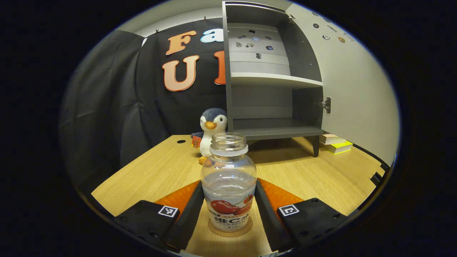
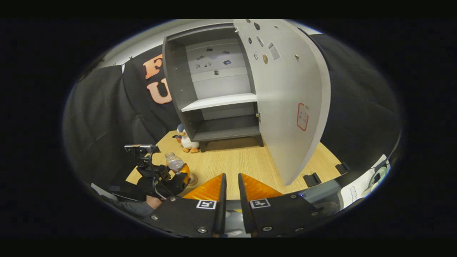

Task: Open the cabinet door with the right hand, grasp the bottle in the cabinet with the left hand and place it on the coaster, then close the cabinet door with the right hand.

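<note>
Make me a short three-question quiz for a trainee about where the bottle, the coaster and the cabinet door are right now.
1. True or false: the bottle stands on the coaster.
2. Which best fits the cabinet door? A: fully shut. B: swung wide open. C: taken off and lying on the table.
3. Fill in: the soft toy standing left of the cabinet on the wooden table is a ____.

Key
1. True. It stands upright on the coaster, between the left gripper fingers, which sit close beside it; contact is hard to judge.
2. B. Both shelves show bare, and the right gripper hangs in front of the door with a narrow gap between its fingers.
3. Penguin.
</note>
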The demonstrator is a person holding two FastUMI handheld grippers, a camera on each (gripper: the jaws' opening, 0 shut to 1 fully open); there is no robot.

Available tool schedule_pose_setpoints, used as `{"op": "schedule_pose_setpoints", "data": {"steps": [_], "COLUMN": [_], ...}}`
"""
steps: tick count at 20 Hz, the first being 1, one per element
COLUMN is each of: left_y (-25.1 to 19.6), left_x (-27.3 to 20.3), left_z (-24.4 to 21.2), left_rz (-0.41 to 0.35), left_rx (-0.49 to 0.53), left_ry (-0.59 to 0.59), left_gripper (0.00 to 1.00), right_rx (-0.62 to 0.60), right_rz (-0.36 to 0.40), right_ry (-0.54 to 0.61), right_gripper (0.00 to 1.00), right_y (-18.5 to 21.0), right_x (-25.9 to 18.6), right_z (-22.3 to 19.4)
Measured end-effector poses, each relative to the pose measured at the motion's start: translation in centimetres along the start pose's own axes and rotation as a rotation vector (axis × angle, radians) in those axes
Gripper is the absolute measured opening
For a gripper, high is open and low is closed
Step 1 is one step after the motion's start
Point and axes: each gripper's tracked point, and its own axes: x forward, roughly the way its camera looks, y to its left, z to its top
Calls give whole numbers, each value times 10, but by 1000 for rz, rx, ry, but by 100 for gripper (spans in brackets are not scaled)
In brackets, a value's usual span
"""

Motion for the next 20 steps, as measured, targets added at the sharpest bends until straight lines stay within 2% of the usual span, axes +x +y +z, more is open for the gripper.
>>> {"op": "schedule_pose_setpoints", "data": {"steps": [2, 3, 4, 9, 14, 15, 16, 17, 18, 19, 20], "left_y": [3, 2, 2, 9, 11, 9, 7, 7, 7, 1, -4], "left_x": [-3, -5, -5, -15, -29, -33, -37, -43, -48, -55, -63], "left_z": [8, 11, 12, 28, 74, 86, 98, 106, 118, 132, 147], "left_rz": [21, 20, 17, 37, 42, 36, 35, 41, 47, 31, 16], "left_rx": [11, 12, 13, 32, 66, 62, 61, 67, 69, 62, 57], "left_ry": [-21, -25, -25, -30, -91, -108, -119, -117, -120, -132, -149], "left_gripper": [89, 98, 100, 99, 99, 99, 99, 99, 98, 98, 98], "right_rx": [3, 4, 8, 17, 35, 40, 44, 45, 45, 45, 43], "right_rz": [0, 1, 3, 21, 37, 38, 39, 36, 29, 25, 23], "right_ry": [1, 1, 1, -20, -61, -76, -93, -112, -126, -142, -172], "right_gripper": [20, 20, 20, 20, 20, 25, 20, 20, 29, 11, 20], "right_y": [-1, -1, -1, 4, 5, 4, 3, 1, -3, -7, -10], "right_x": [-4, -5, -7, -15, -25, -29, -33, -37, -43, -48, -54], "right_z": [-2, -3, -4, 1, 10, 15, 21, 28, 36, 45, 59]}}
